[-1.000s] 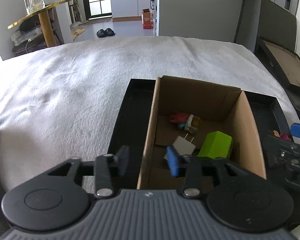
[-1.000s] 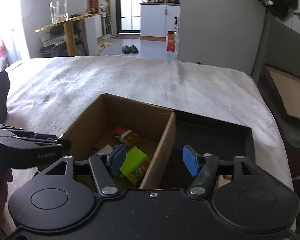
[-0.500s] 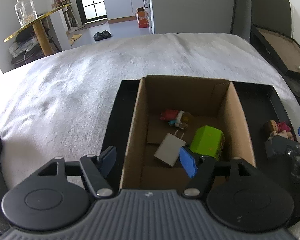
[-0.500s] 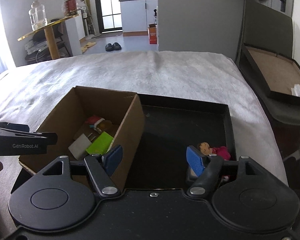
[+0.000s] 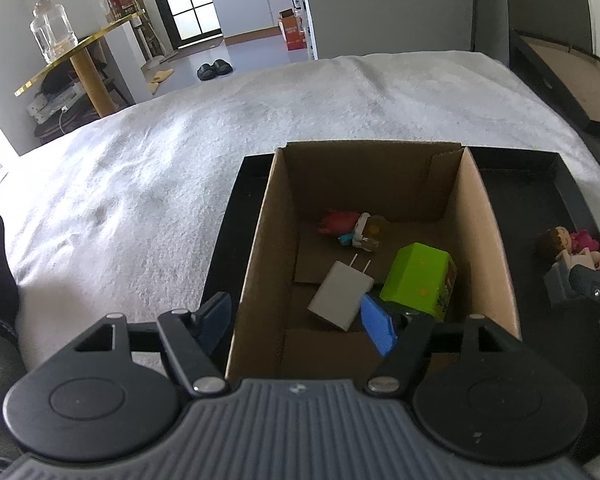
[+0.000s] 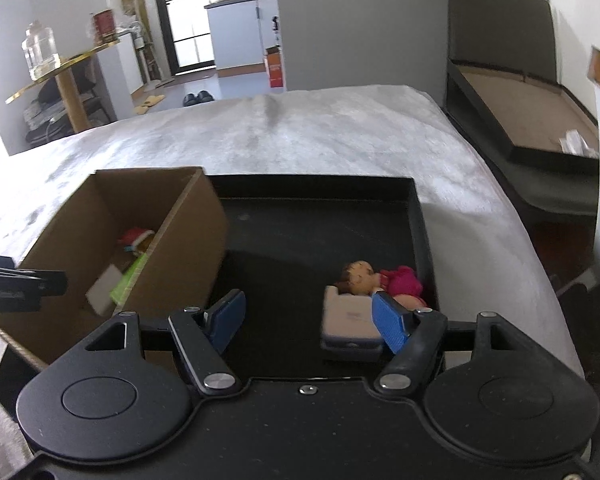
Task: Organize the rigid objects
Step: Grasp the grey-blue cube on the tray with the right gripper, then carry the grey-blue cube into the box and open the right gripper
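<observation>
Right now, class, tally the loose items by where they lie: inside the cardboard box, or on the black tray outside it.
In the cardboard box: 3 (red-haired figure, white charger, green box)
On the black tray: 2 (doll, grey case)
Total: 5
</observation>
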Action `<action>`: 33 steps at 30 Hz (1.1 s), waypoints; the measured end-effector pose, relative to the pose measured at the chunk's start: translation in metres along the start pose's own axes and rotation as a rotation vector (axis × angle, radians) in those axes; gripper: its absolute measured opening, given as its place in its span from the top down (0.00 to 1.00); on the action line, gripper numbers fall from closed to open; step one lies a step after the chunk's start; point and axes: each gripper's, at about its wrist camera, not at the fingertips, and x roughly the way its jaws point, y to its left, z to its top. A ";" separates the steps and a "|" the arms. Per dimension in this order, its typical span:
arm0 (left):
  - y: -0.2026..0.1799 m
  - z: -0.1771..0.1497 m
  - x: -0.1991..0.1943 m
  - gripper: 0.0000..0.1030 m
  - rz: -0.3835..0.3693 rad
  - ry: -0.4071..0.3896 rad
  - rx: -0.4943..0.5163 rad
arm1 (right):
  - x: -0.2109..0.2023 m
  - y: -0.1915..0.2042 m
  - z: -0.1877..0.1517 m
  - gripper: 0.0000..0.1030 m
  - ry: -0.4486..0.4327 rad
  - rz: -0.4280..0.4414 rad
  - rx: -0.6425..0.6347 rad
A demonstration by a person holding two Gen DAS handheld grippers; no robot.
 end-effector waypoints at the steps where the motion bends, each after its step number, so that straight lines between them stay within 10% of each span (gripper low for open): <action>1: -0.001 0.000 0.001 0.31 0.005 0.002 0.003 | 0.002 -0.003 -0.002 0.33 0.003 0.001 0.009; 33: -0.016 0.001 0.007 0.26 0.066 0.017 0.086 | 0.020 -0.007 -0.022 0.58 0.001 0.040 0.025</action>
